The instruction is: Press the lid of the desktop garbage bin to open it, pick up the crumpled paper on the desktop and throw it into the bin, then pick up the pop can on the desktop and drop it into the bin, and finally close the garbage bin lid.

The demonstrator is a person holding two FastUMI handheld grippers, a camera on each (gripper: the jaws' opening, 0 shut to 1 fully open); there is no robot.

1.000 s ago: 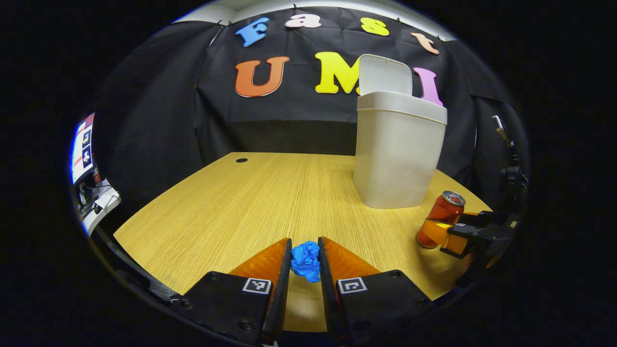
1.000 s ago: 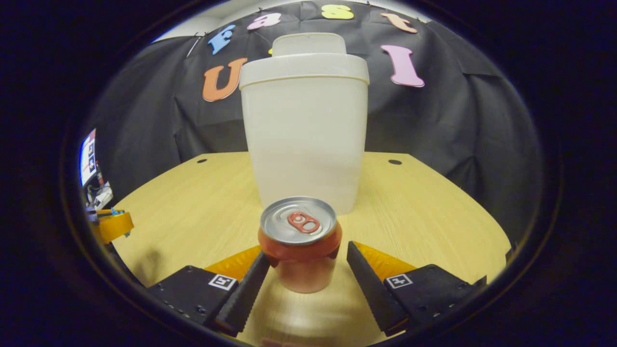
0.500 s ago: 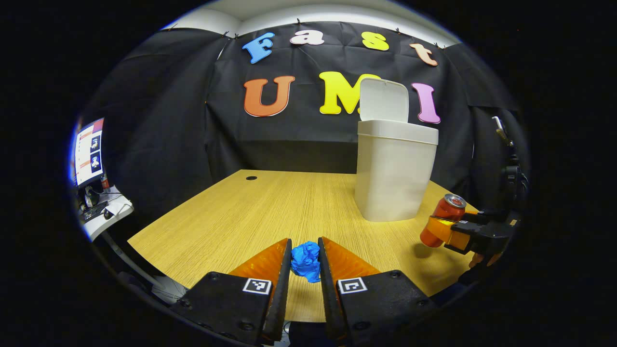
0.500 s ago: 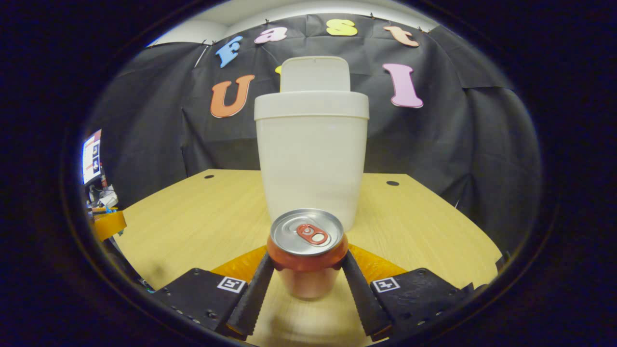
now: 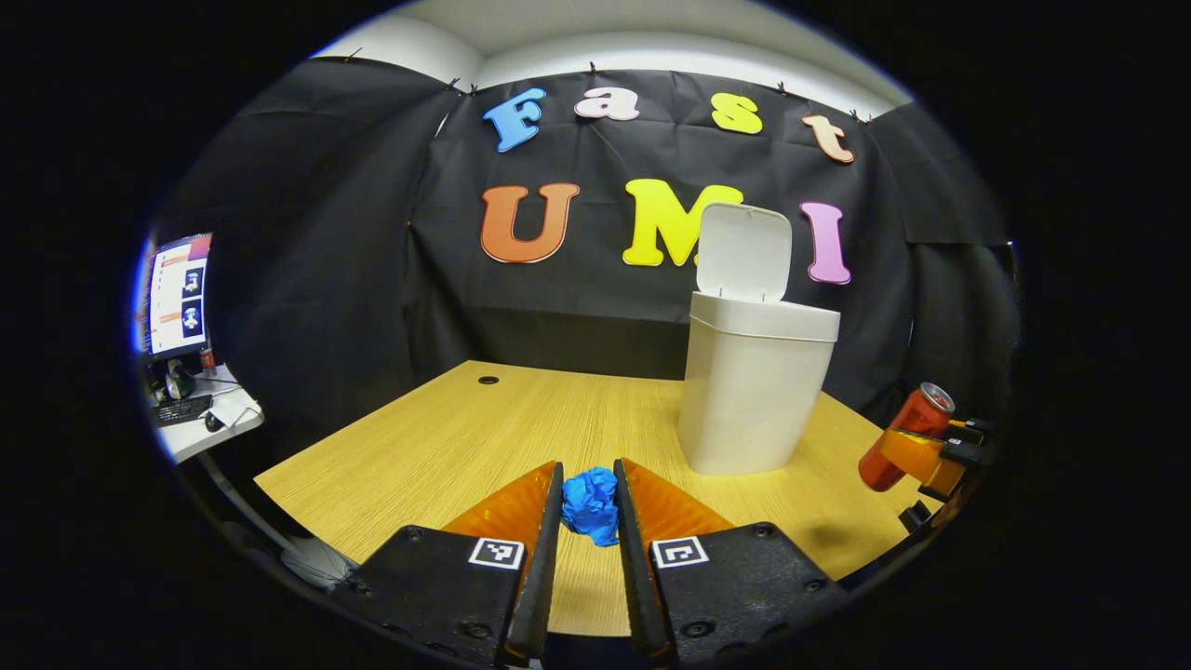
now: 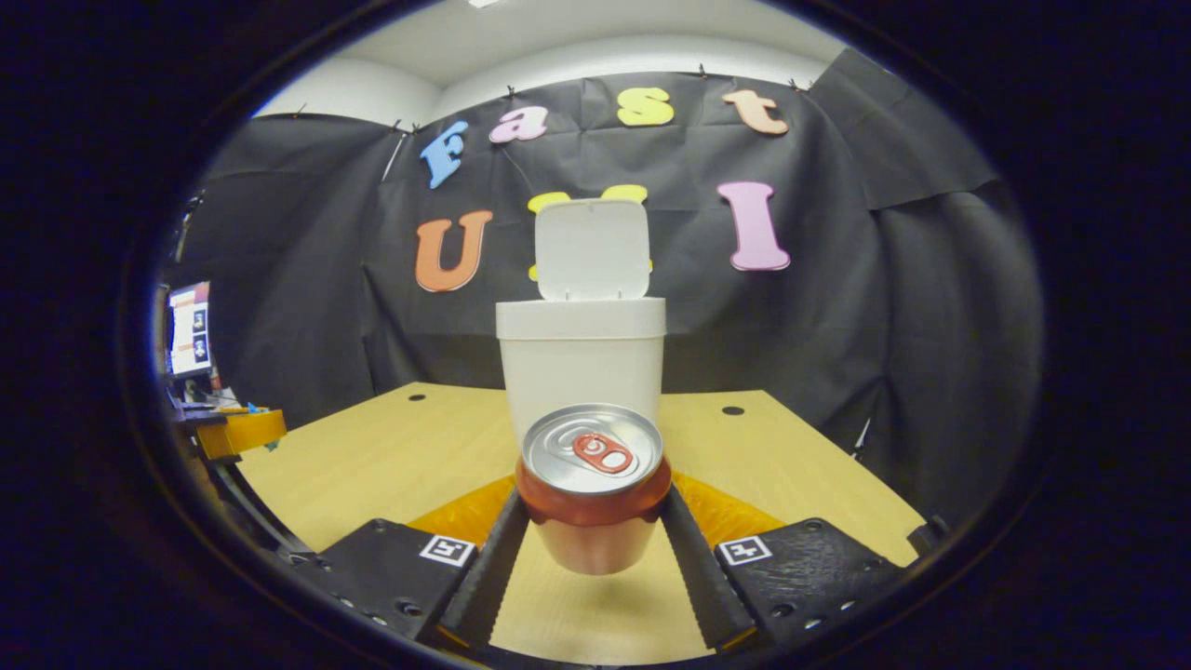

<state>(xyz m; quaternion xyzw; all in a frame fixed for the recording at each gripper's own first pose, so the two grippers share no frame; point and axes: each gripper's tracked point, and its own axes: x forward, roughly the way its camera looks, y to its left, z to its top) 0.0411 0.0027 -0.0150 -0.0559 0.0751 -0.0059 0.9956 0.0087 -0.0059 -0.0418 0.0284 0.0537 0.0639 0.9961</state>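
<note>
Left gripper view shows the left gripper (image 5: 588,507) clamped on the blue crumpled paper (image 5: 590,503), both fingers pressing its sides, held above the near edge of the desk (image 5: 484,437). The white garbage bin (image 5: 752,391) stands on the desk ahead to the right, its lid (image 5: 743,252) raised upright. Right gripper view has the right gripper (image 6: 594,521) closed around the red pop can (image 6: 593,486), lifted clear of the desk, with the bin straight ahead. A monitor (image 5: 173,294) glows far left.
</note>
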